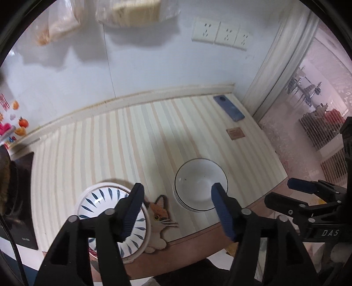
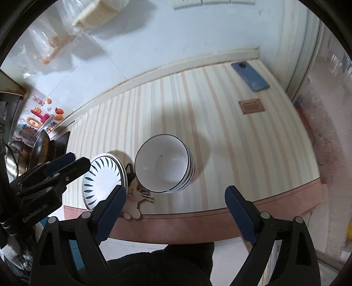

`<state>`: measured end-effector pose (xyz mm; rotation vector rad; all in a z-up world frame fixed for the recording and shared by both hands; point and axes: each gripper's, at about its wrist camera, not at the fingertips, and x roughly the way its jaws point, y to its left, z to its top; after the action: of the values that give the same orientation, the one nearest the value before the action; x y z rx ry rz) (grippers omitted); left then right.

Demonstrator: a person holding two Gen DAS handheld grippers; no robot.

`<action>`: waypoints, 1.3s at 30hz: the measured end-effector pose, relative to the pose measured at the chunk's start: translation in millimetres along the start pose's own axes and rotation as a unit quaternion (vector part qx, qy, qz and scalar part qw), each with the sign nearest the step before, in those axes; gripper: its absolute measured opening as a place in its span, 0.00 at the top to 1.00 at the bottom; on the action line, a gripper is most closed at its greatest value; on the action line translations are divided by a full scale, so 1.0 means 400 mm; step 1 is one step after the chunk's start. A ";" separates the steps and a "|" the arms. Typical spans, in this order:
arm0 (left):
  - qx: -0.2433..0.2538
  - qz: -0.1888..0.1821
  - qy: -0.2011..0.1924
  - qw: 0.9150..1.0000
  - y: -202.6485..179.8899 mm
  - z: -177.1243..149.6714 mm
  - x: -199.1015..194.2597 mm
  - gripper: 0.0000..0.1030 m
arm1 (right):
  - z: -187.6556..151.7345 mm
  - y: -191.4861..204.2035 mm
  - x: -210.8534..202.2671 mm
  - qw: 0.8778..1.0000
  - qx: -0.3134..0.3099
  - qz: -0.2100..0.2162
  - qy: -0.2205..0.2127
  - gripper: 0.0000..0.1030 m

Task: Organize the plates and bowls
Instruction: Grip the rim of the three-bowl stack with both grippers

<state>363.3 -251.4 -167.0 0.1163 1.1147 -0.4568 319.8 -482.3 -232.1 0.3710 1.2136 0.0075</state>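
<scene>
A stack of white bowls with dark rims (image 1: 201,183) (image 2: 164,162) stands on the striped tablecloth near the table's front edge. To its left lies a stack of white plates with blue leaf marks (image 1: 103,203) (image 2: 101,178). My left gripper (image 1: 177,209) hangs open above the cloth between plates and bowls, nothing between its fingers. My right gripper (image 2: 175,211) is open wide above the table's front edge, below the bowls, also empty. Each gripper shows at the edge of the other's view: the right gripper (image 1: 308,198), the left gripper (image 2: 52,173).
A blue phone (image 1: 228,108) (image 2: 250,76) lies at the table's far right by the wall. A cat-shaped mat (image 1: 159,216) (image 2: 135,198) sits between plates and bowls. Dark cookware (image 2: 41,149) stands at the left. Wall sockets (image 1: 220,33) and hanging plastic bags (image 1: 123,11) are above.
</scene>
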 end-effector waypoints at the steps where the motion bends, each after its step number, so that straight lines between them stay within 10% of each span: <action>1: 0.003 0.002 -0.006 1.000 -0.001 -0.001 -0.015 0.31 | -0.004 0.009 -0.021 1.000 0.000 0.002 -0.007 0.09; 19: -0.018 -0.039 0.014 0.999 0.004 0.019 0.028 0.06 | -0.013 0.013 -0.094 1.000 -0.001 0.001 -0.026 0.07; 39: -0.064 -0.049 0.181 0.980 0.074 0.051 0.504 0.06 | 0.050 -0.162 0.462 0.976 0.086 0.130 0.153 0.06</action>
<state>464.9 -290.6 -340.7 0.0310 1.5103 -0.4616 391.8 -511.4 -413.1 0.6991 1.4672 0.1934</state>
